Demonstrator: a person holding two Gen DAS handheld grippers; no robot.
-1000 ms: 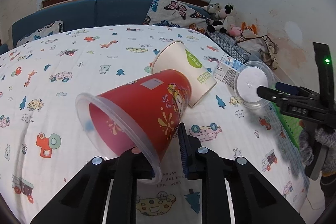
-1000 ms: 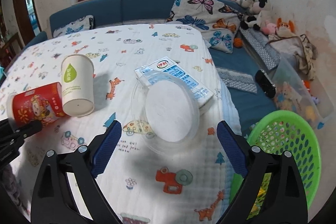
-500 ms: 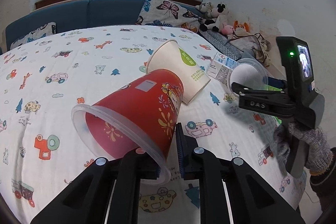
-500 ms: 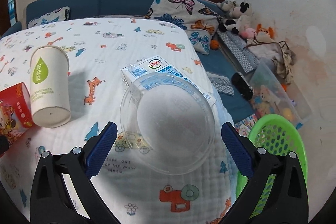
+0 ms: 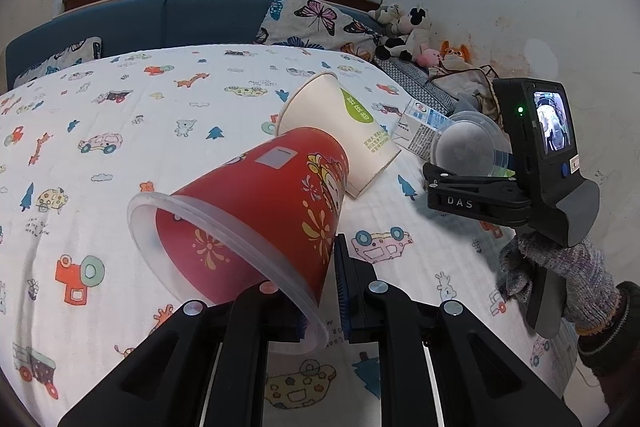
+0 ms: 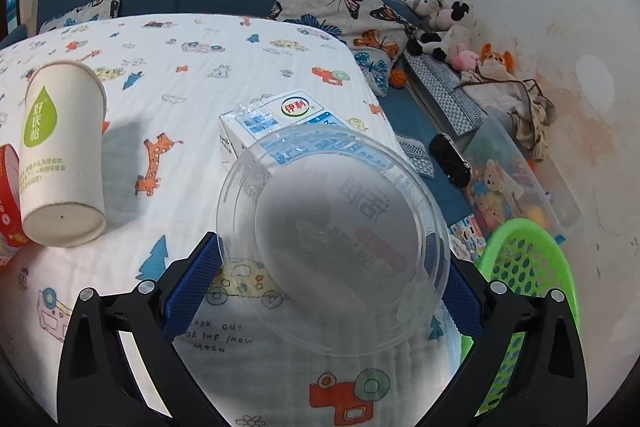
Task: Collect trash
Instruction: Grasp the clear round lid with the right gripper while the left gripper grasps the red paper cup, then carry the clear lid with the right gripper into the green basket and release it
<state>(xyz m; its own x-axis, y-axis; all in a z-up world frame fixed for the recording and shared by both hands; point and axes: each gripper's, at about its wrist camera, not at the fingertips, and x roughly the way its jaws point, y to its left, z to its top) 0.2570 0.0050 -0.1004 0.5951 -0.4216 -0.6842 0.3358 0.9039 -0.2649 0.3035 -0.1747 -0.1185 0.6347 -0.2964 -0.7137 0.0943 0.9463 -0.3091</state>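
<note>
Left claw (image 5: 322, 301) pinches the rim of the red cup (image 5: 256, 211). Right claw (image 6: 332, 281) stands wide around the clear lid (image 6: 332, 239), which leans on the milk carton (image 6: 276, 125).

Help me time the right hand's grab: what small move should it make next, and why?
Probably close the right gripper on the clear plastic bowl. Its blue pads already stand on either side of the bowl's rim, wide open, and the bowl rests tilted against the milk carton. The green basket waits close by.

Left gripper (image 5: 322, 301) pinched nearly closed, right gripper (image 6: 328, 275) spread wide, gloved hand (image 5: 560, 267)
</note>
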